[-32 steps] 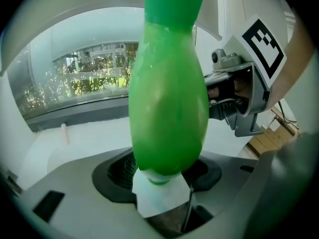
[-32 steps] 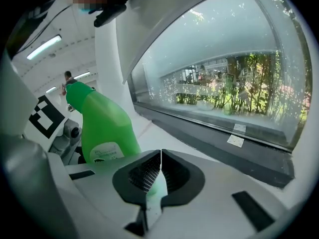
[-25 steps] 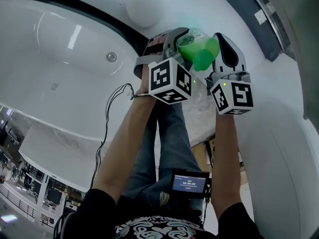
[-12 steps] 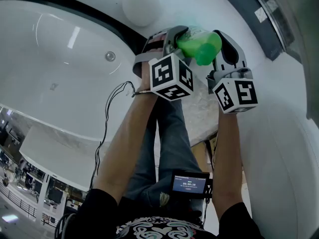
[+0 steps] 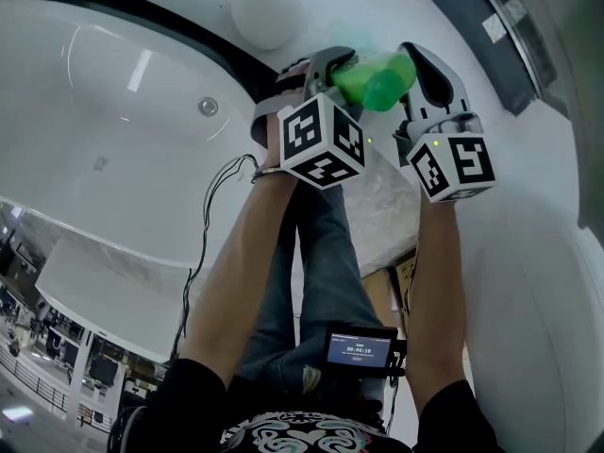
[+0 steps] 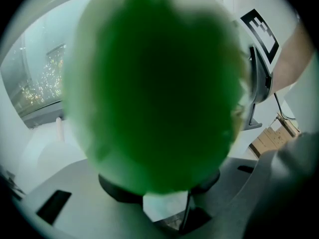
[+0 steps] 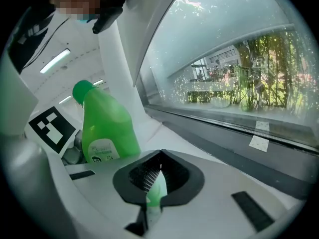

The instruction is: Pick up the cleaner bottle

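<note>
Two tools work over the ledge [image 7: 172, 133] under the window. The left tool [image 5: 351, 75] has just been closing its jaws, and they now clamp the body of the green bottle [image 5: 377, 81], which sits tilted between them. No view shows whether its base is clear of the ledge. The right tool [image 7: 158, 156] has its jaws together and empty, just beside the bottle. Recommended procedure: confirm both pads bear squarely on the body before lifting. Raise it slowly and straight, since smooth plastic may slip. Keep the right tool clear unless support is needed.
</note>
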The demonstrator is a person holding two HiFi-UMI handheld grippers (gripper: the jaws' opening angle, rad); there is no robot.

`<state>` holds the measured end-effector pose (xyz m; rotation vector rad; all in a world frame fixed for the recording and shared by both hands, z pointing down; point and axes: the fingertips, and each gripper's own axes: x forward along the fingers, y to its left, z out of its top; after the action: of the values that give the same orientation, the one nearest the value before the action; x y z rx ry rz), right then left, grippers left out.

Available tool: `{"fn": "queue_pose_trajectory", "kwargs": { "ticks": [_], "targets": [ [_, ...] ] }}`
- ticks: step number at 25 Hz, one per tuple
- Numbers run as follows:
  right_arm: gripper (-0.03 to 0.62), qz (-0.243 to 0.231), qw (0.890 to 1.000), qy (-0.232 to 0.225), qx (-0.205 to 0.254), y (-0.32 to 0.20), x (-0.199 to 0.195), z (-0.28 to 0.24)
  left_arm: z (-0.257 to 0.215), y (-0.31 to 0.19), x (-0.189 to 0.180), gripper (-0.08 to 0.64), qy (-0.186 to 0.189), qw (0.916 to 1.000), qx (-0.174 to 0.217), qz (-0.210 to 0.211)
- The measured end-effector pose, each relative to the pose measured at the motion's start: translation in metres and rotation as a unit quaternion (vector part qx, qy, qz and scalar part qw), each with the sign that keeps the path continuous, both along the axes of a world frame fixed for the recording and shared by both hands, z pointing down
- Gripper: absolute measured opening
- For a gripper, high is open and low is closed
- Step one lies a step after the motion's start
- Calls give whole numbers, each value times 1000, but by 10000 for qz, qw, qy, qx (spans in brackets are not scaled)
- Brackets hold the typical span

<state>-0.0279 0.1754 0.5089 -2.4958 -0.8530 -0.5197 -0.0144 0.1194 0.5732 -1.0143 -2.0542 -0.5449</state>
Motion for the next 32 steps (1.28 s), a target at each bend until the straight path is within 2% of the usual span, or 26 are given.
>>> {"fn": "queue_pose_trajectory", "kwargs": {
  "ticks": [6,11,15,19,26,29,32],
  "targets": [
    [28,193,9996,204,68,-7,8,-1,0,-8,6,207,-262,9995,55,-189],
    [28,186,9992,347,29,-9,13,-1,1,-5,7,206,-878,9942,341,-526],
    [28,17,9992,380,76,-11,25,-3,-6,5,15,204,-1599,9809,594,-933],
    [28,-230,9994,208,131,-19,34,-1,-11,12,22,203,-2145,9661,706,-1255],
    [28,54,10000,-11,32,-1,20,11,-6,21,21,202,-2810,9413,963,-1606],
    [28,-198,9994,-251,151,14,27,25,-5,23,21,202,-3006,9346,1031,-1601],
    [28,-543,9971,-369,385,28,42,30,-10,28,25,201,-3285,9241,1102,-1611]
  ]
}}
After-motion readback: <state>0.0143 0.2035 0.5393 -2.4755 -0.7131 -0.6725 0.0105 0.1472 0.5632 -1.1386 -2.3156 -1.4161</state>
